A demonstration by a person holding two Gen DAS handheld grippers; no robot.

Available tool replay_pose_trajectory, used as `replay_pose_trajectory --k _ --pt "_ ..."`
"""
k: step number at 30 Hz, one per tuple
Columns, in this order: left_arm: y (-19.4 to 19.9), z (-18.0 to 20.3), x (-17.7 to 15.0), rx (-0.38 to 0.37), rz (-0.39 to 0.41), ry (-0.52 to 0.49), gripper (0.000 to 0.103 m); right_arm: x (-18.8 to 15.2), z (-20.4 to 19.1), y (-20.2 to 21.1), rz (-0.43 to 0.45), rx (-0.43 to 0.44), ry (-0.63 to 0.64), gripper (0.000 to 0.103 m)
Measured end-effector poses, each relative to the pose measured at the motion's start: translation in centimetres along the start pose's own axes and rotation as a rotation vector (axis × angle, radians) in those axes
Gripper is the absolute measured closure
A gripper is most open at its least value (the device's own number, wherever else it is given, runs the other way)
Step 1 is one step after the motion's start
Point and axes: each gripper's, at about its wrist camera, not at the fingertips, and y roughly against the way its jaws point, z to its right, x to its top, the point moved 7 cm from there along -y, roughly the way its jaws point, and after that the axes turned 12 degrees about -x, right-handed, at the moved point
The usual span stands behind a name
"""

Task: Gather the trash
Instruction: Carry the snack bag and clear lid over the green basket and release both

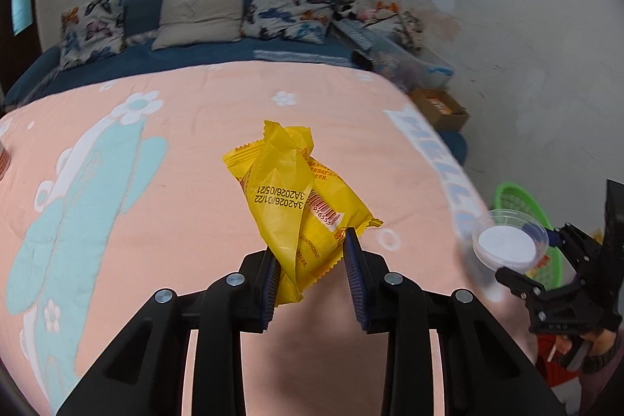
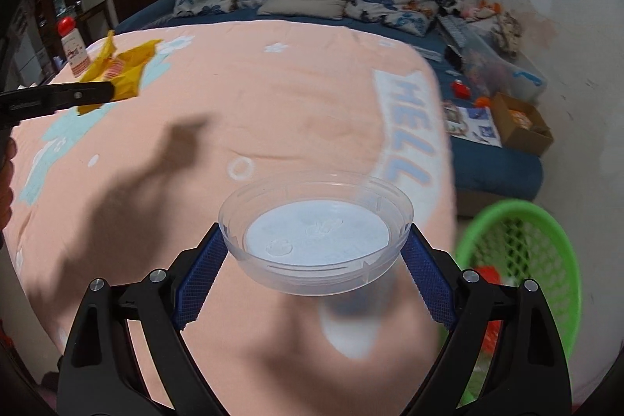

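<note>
A: Item one, your left tongs (image 1: 312,268). State?

B: Clenched on the yellow snack wrapper (image 1: 300,197). The pads pinch its lower folds; most of the wrapper stands free above them, toward 12 o'clock, lifted clear of the pink bedspread (image 1: 156,221). Keep that pinch firm, since crumpled film can slide.

A: Item two, your right tongs (image 2: 314,252).

B: Spread wide and grasping the clear plastic lid (image 2: 316,221) across its rim, one blue pad on each side. The lid sits nearly flat, hollow side up. Hold it level; a tilt could lever the rim off the pads.

A: Item three, destination.

B: The green mesh basket (image 2: 546,244), on the floor off the bed's edge, at 4 o'clock in the right wrist view. Something red already lies in it. Judged, not seen: that is where the trash goes.

A: Method?

B: Carry each piece fully over the basket's mouth before you let go, the lid first as it is nearer. Release the wrapper low, or it may drift.

A: Remaining stock?

B: A red-capped bottle (image 2: 74,45) stands on the bed at 10 o'clock, untouched.
</note>
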Motion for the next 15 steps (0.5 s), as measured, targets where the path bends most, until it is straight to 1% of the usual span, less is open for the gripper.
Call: replay_pose_trajectory --k 4,8,15 --pt "0.1 3.2 -0.5 -0.035 0.0 -0.047 0.073 -1.9 3.4 1.2 -0.008 -0.058 -0.039 0.015" --pt "-0.7 6.6 -0.7 -0.076 -0.007 -0.087 0.073 -4.0 7.6 2.0 -0.026 -0.127 -0.082 0.015" --pt "-3.4 13.2 -1.1 -0.153 -0.047 -0.163 0.073 -7.8 14.2 2.9 -0.068 -0.233 -0.166 0.015"
